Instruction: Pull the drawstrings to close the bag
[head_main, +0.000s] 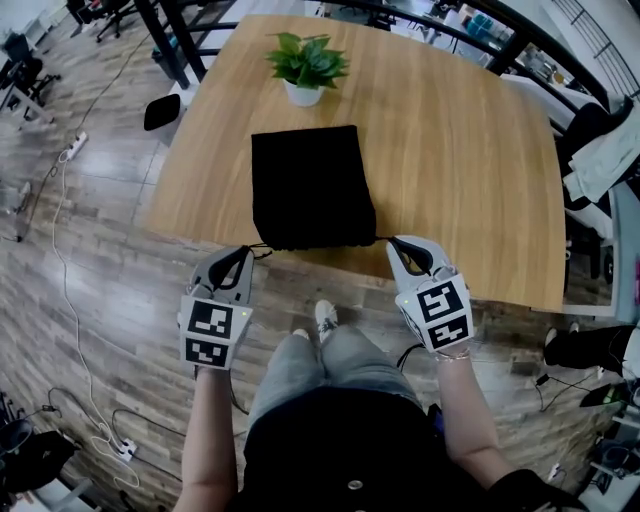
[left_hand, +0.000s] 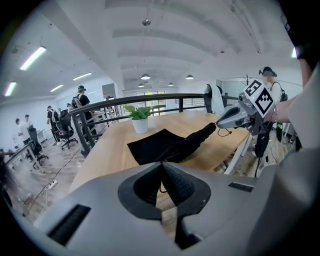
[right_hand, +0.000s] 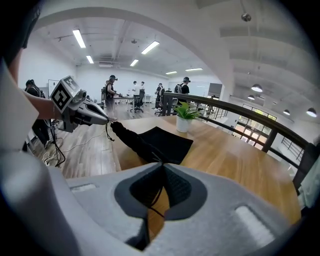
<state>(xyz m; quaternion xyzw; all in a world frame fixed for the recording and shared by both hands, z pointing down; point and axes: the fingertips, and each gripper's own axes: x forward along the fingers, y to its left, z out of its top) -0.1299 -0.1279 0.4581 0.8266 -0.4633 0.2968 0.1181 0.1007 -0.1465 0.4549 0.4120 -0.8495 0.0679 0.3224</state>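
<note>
One bag (head_main: 310, 185); left gripper (head_main: 245, 251) and right gripper (head_main: 393, 242) pinch two drawstrings (right_hand: 155, 198).

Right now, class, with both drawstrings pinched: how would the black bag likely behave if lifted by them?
Probably floppy: the black bag lies flat on the table, its near edge bunched into a soft roll between the left gripper and right gripper. Likely light: thin drawstrings alone seem to carry that edge. It should drape rather than roll.

left gripper (head_main: 244, 252), right gripper (head_main: 394, 242), jaws together
</note>
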